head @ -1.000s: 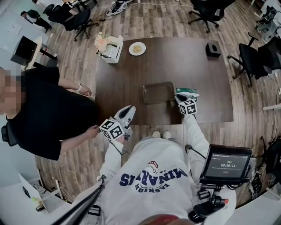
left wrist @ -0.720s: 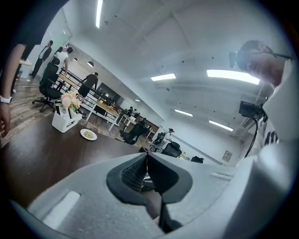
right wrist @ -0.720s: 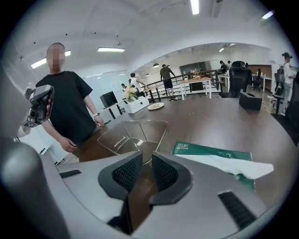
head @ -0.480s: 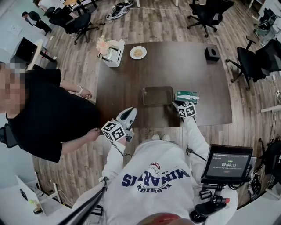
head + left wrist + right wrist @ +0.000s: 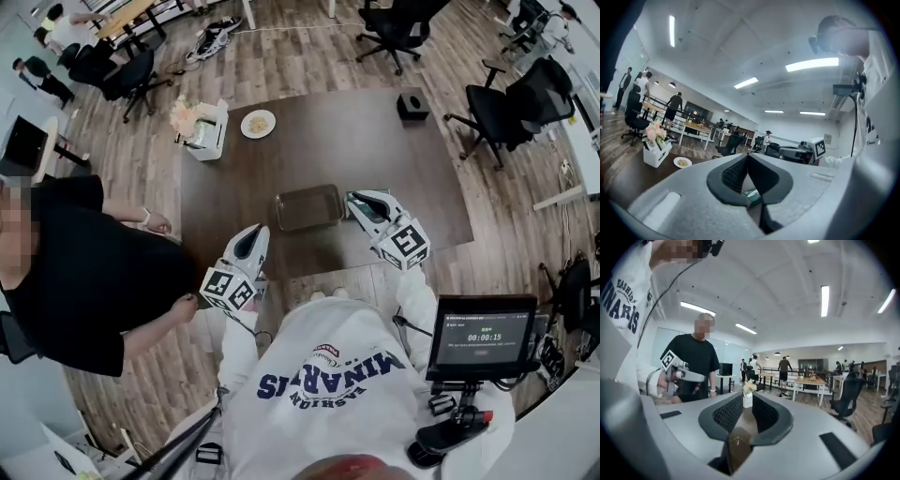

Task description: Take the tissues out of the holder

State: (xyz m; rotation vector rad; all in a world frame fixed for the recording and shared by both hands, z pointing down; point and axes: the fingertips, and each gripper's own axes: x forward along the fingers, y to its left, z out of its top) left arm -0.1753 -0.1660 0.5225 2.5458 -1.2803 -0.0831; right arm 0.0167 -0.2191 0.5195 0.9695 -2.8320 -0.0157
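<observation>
Green tissue pack (image 5: pixel 751 196) lies on the table (image 5: pixel 375 141) just outside the clear holder (image 5: pixel 307 207), as the task wants; left tool (image 5: pixel 253 234) clenched empty, right tool (image 5: pixel 362 202) slightly parted and empty, both hovering clear, apparently needing no grip.

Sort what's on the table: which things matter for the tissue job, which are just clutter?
Job: green plastic tissue pack, clear rectangular tray.
Lying about: white round plate, white box of pink flowers, black cube-shaped box.

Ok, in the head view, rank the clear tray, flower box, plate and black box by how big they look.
Largest: clear tray
Next: flower box
Smallest: plate and black box, which look alike, so unranked.
</observation>
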